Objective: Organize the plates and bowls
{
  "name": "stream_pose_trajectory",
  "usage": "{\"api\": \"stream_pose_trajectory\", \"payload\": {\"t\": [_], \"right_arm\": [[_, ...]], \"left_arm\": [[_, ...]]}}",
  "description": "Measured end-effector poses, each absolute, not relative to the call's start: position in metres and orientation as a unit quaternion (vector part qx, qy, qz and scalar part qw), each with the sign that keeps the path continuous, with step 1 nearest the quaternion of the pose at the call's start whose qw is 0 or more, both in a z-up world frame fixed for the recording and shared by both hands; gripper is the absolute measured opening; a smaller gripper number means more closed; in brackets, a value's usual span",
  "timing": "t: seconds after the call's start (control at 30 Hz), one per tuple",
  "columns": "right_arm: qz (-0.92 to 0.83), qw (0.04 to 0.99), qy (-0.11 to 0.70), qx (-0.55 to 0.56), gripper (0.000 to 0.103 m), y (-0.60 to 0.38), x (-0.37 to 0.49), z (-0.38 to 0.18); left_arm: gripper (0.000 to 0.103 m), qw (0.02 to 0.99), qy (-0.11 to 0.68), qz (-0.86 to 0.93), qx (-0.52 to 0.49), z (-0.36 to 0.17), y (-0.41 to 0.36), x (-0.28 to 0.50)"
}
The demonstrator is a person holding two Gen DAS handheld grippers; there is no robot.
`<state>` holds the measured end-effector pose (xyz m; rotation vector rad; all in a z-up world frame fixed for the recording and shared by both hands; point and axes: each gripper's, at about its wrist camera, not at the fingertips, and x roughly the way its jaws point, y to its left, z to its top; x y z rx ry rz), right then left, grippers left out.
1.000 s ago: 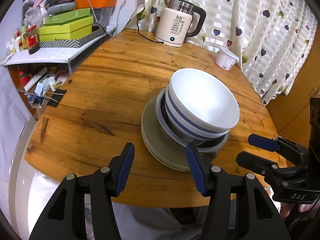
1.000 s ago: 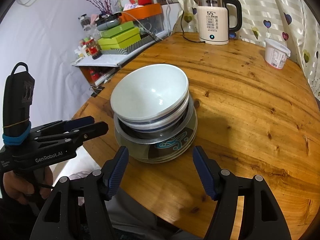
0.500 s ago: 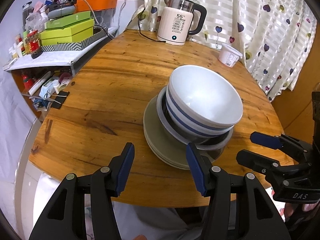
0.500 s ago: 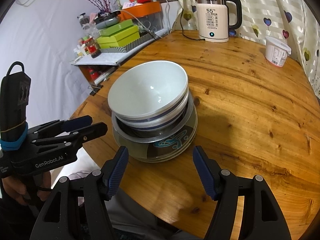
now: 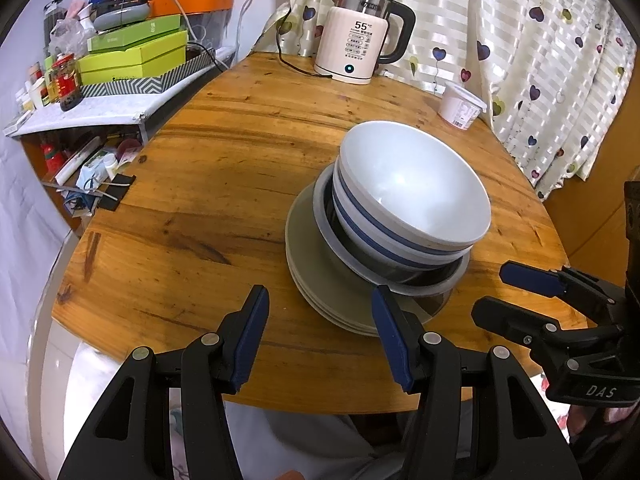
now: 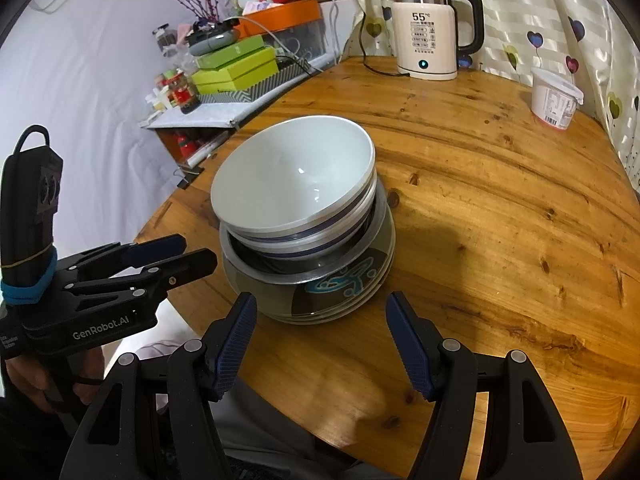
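Both grippers hover at the near edge of the round wooden table (image 5: 208, 184), jaws parted and gripping nothing. The left gripper (image 5: 320, 334) sits just short of the stack, its right finger overlapping the plates' near rim in the left wrist view; whether it touches, I cannot tell. The right gripper (image 6: 320, 340) frames the stack's near side with a clear gap of table between. Over the last second almost nothing has changed: jaw spacing is the same, the hands have stayed put, and the stack has only drifted slightly in frame, a small tilt of the left view. The stack itself: white bowl with blue band (image 5: 416, 188) on top, nested in a second like bowl, both sitting in a steel-rimmed dish (image 6: 304, 276), on a pile of grey-green plates (image 5: 316, 276), one showing a teal pattern. It stands near the table's front edge, well apart from the kettle (image 5: 360, 44) and the white tub (image 5: 460, 106). Judgement: crockery is already nested by size and neither hand is engaged, so this reads as either a pause before the first pick or a finished stack. The topmost bowl leans slightly, worth watching if lifted.
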<state>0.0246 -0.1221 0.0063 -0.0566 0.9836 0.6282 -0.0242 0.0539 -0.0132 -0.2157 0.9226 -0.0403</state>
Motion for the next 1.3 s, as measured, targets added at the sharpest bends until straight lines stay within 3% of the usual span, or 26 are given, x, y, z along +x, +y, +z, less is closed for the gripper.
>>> {"api": "stream_pose_trajectory", "payload": {"t": [1.3], "right_arm": [[0.296, 0.834, 0.465, -0.026, 0.068, -0.1226, 0.0248, 0.0039]], "left_arm": [[0.055, 0.886, 0.452, -0.021, -0.102, -0.0160, 0.0493, -0.0238]]}}
